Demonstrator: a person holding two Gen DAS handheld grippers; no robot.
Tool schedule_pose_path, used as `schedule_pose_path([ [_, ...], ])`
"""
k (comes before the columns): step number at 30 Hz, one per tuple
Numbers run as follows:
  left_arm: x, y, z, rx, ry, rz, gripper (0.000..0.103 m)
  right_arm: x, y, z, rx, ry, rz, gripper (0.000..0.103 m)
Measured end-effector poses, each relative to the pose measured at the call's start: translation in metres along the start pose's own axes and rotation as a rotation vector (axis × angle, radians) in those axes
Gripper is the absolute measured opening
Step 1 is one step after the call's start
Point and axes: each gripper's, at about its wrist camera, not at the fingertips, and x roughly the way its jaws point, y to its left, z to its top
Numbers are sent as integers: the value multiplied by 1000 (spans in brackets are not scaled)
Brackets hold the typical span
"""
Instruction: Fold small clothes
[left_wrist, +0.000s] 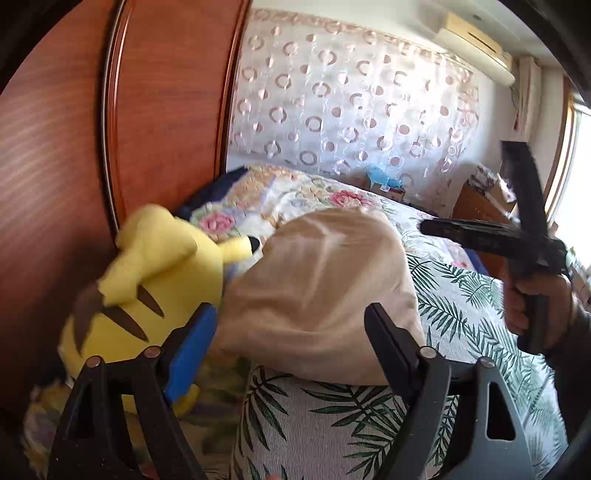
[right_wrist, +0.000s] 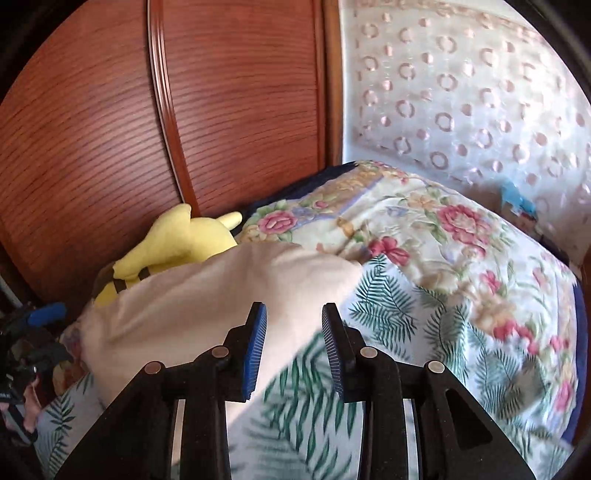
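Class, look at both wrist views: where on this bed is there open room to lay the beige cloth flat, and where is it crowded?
Free: the palm-leaf sheet right of the beige cloth, up to the floral quilt, and the near stretch under the right tool. Crowded: the headboard corner, where the yellow plush toy sits beside the left tool.

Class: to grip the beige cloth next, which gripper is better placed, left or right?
Probably the left gripper: its open fingers frame the beige cloth. The right gripper, also open, points at the cloth's edge.

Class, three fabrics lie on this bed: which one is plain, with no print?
The beige cloth, beside the yellow plush toy. The leaf-print sheet and floral quilt are both patterned.
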Motion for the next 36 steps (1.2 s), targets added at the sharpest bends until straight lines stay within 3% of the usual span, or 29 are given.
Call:
schedule_pose_path([
  [3,-14,-15,5,55,-38,21,87,-31,2,-17,32,-26,-22,32],
  [10,-37,-52,9,119,-65,-22,87,-108,16,-62,84,-93,-94,35],
  [17,-60,-96,8,189,-86,-81,87,-183,38,-107,137,-146,-185,66],
  [21,-74,-121,8,232,-96,-113,87,-224,54,-129,185,-183,-248,75],
  [36,-121,-178,15,293,-159,-156,87,-353,136,-178,288,-323,-476,75],
])
